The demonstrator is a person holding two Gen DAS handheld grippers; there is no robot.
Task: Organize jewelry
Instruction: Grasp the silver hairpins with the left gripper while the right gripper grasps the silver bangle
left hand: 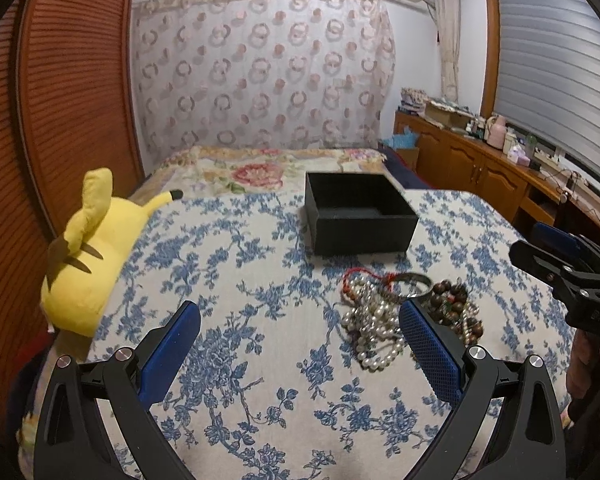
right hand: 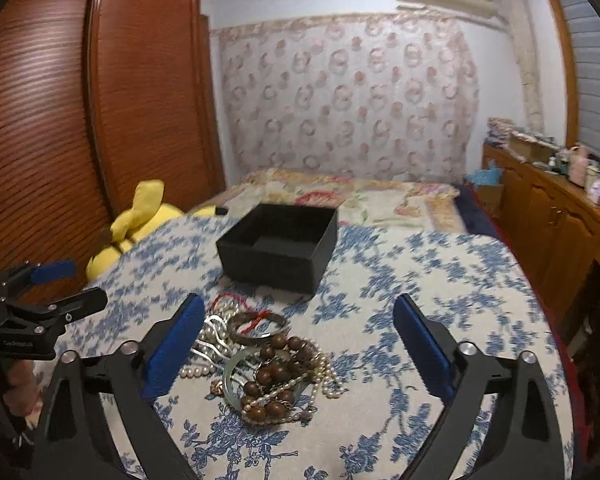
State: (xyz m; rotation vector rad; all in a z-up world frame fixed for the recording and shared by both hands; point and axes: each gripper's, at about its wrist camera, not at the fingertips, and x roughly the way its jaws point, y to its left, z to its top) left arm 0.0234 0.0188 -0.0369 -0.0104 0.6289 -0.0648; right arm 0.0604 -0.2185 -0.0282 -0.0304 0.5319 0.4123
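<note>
We see jewelry pile (right hand: 266,372) – pearls, brown beads, bangle, red cord – tangled on blue floral bedspread (right hand: 400,292), just before empty black box (right hand: 278,246). Right gripper (right hand: 300,344) spread wide above pile, nothing pinched. Left gripper (left hand: 300,344) spread too, empty, beside pile. Yellow plush (left hand: 92,256) at bed edge.
</note>
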